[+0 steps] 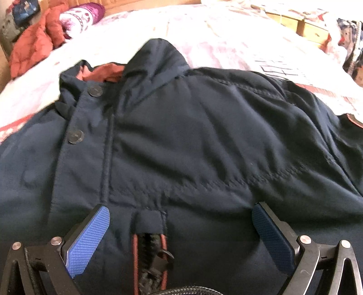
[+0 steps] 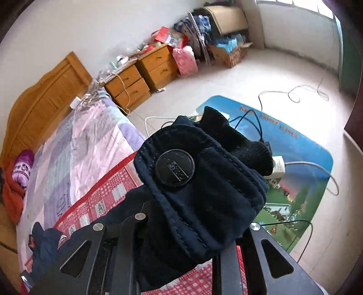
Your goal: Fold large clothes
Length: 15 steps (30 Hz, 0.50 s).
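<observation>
A dark navy jacket (image 1: 192, 136) with a red-lined collar and round buttons lies front-up on the bed. My left gripper (image 1: 179, 217) is open just above its lower front, the blue pads (image 1: 88, 240) spread either side of a zip with red edging (image 1: 149, 256). My right gripper (image 2: 186, 227) is shut on the jacket's sleeve cuff (image 2: 204, 188), which has a round black button (image 2: 174, 168) and a black knit inner cuff. It holds the cuff lifted above the bed edge; its fingertips are hidden by the cloth.
The bed has a pale patterned sheet (image 1: 226, 38) and a red checked blanket (image 2: 102, 199). An orange-red garment (image 1: 34, 45) and a purple item (image 1: 81, 15) lie near the wooden headboard (image 2: 45, 95). Wooden nightstands (image 2: 140, 74), a floor mat (image 2: 295, 158) and cables stand beside the bed.
</observation>
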Tool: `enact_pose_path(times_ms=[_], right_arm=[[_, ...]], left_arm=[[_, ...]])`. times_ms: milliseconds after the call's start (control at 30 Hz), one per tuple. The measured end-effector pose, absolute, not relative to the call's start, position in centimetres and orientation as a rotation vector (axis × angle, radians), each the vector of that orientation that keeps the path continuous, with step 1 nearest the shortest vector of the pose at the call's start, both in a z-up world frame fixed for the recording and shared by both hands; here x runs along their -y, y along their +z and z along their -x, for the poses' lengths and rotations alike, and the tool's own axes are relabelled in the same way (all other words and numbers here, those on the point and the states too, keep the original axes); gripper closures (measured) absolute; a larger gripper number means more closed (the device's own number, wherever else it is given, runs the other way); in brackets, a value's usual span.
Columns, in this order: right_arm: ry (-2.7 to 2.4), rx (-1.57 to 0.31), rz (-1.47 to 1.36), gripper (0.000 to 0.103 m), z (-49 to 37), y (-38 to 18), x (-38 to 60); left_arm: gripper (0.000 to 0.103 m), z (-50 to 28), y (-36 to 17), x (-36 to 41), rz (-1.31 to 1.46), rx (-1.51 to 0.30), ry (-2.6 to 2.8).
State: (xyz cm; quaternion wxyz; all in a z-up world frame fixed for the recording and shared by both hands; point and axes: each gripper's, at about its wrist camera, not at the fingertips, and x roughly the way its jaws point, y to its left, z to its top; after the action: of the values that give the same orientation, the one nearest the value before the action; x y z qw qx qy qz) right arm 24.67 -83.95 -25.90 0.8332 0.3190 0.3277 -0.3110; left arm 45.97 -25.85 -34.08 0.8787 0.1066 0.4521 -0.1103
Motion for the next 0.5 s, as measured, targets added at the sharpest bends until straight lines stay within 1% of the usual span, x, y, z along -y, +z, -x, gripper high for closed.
enact_pose_path(times_ms=[67, 133, 233, 367, 500], right_arm=[[-0.651, -0.718, -0.594, 0.082, -24.4, -25.1, 82.3], [-0.648, -0.744, -0.539, 0.082, -24.0, -24.6, 81.9], [-0.645, -0.724, -0.582, 0.082, -22.9, -24.1, 82.0], [-0.641, -0.694, -0.568, 0.082, -22.8, -22.8, 81.0], [-0.609, -0.672, -0.509, 0.082, -22.8, -20.8, 79.7]], left_arm=[[0.0, -46.4, -34.1, 25.8, -0.206, -0.967, -0.192], [0.0, -46.3, -33.4, 26.1, -0.201, -0.94, -0.192], [0.0, -45.8, -32.0, 28.2, -0.21, -0.89, -0.256], [0.0, -46.8, -32.6, 31.6, -0.269, -0.927, -0.305], [0.0, -48.2, -33.6, 32.7, -0.297, -0.953, -0.267]])
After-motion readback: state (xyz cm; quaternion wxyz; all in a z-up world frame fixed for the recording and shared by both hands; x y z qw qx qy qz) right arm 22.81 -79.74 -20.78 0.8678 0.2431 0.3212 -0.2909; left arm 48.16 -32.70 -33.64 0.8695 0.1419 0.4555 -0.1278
